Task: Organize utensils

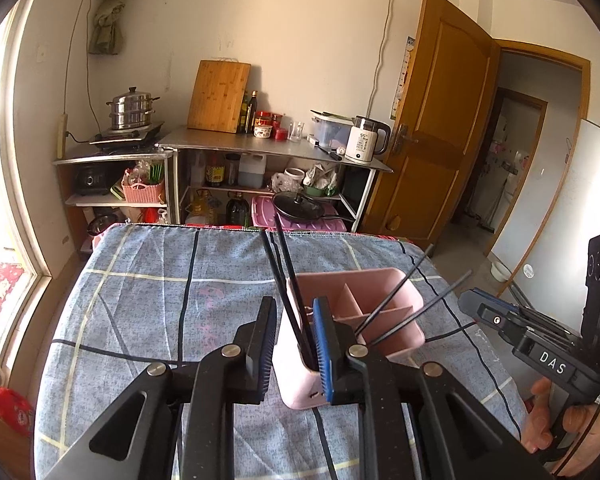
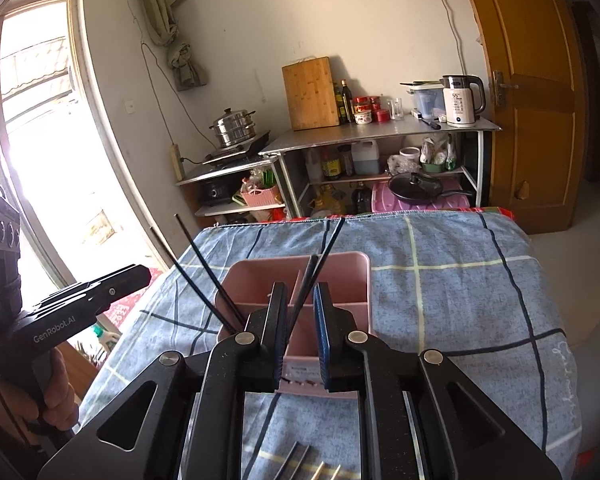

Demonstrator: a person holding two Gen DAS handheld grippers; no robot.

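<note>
Standing between both parted tongs [image 1: 294, 346] [image 2: 302, 330]: black chopsticks [image 1: 288, 276] [image 2: 320, 264].

Pink divided utensil holder [image 1: 380, 312] upright on blue checked cloth. 2 black chopsticks [image 1: 290, 276] lean in its left compartment, 2 more black chopsticks [image 1: 404, 300] lean in right one.

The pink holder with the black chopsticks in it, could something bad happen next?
Maybe. The black chopsticks stand between the left gripper fingers, so pulling back crookedly could drag them out. The pink utensil holder looks light; a snagged finger might tip it on the soft checked cloth. The right gripper also straddles its chopsticks, which lean loosely and could slide sideways.
</note>
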